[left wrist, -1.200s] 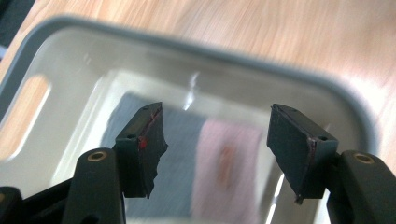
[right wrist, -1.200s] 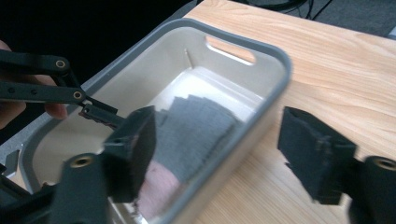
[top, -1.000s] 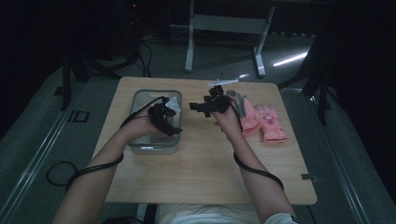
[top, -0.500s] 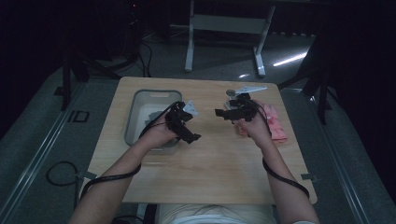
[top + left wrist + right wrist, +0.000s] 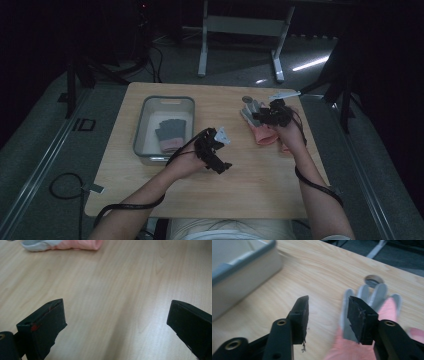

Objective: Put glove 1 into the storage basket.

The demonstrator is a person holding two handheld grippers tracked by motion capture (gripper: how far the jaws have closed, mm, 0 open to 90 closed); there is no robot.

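High view: right gripper (image 5: 261, 117) jaws, half spread and just closing, straddle the soft, light pink glove (image 5: 263, 134) beside the bin (image 5: 145, 127); pinch its cuff. Left gripper (image 5: 220, 162) jaws gape empty.

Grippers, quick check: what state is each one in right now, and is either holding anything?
Left gripper: open, nothing between the jaws, over bare table.
Right gripper: jaws have just been closing beside the pink-and-grey glove; open, not gripping it yet.

Dim lab: table (image 5: 150, 200), floor cables (image 5: 65, 187)
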